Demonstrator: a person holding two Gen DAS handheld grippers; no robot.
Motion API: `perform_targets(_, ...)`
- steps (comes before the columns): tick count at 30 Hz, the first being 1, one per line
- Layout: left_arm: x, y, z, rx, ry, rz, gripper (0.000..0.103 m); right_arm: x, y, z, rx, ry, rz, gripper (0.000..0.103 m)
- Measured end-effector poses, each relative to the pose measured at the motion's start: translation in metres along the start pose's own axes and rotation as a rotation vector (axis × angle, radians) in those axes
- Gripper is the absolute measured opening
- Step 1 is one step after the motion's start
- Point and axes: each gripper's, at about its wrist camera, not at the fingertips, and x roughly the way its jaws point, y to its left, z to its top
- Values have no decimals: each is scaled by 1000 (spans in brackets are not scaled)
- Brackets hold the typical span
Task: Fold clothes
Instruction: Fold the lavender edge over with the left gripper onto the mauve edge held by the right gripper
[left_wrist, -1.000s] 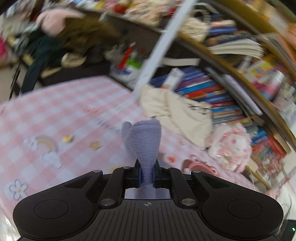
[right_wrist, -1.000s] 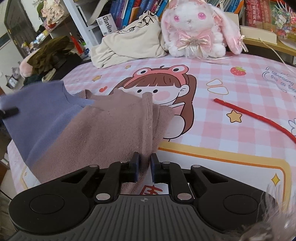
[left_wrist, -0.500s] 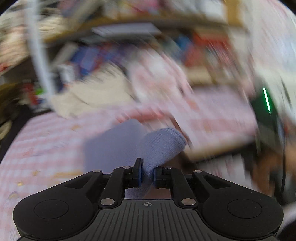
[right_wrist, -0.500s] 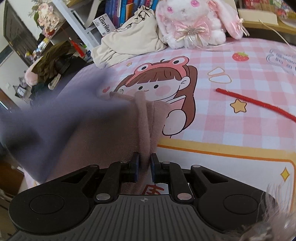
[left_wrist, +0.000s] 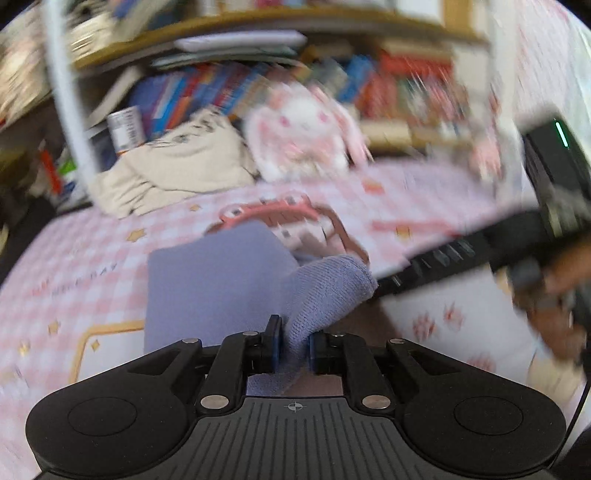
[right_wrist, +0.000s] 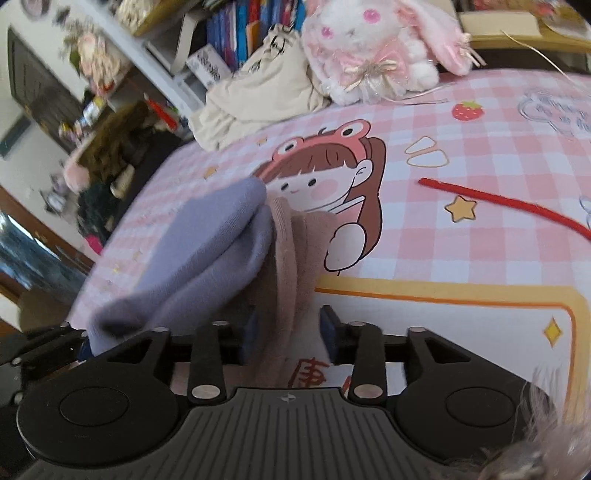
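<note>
Holding, left gripper (left_wrist: 293, 343): was clamped nearly shut on a bunched fold of the lilac knit (left_wrist: 207, 284).
Right gripper (right_wrist: 290, 332): had just been opening; stood apart, with a ridge of the mauve cloth (right_wrist: 295, 254) loose between the pads and not pinched.
Lilac knit: lay doubled over itself in a soft roll, touching the left edge of the mauve cloth; rested flat in part on the pink checked sheet (right_wrist: 480, 140).
Mauve cloth: sat rumpled in long ridges just beyond the right gripper; could not be told apart as a separate garment or as part of the lilac one.
Done, as judged: one fold brought across, lilac half laid over towards the mauve half.
Left, as judged: letting go of the lilac fold, flattening the roll, smoothing the ridges, probably a further fold; no neat stack seen anywhere.
Farther off: red strip (right_wrist: 509, 203) lay well apart on the sheet; cream bag (right_wrist: 266, 92) and plush rabbit (right_wrist: 376, 48) sat at the far edge, against the bookshelves.
</note>
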Motion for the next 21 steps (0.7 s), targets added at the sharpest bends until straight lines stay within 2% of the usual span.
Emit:
perform_targets(2,-8,15,6,-117,-40,-14,12,-9,-4,0,55,-3,64,50)
perform_targets(4,-12,33,9,-239,-72,-33,12,-14,-8,0,109,-1,139,61)
perform_targets(6,-14,49,9,-352,-96,-60,12,-17,-10,0,156,4,211,64)
perform_targets(10,-15,63,4,-450,-117,-85,12,-13,-7,0,225,21,313,68)
perform_targets(13,-14,61,3,-440,-114,-86,12,-5,-3,-1,270,35,366,68)
perform_targets(16,-15,53,3,-384,-105,-74,12,6,-4,-1,339,53,409,68)
perform_targets(19,-12,41,3,-281,-85,-54,12,22,-6,0,416,75,439,68)
perform_targets(21,-10,26,0,-172,-69,-40,13,33,-7,4,453,76,452,68)
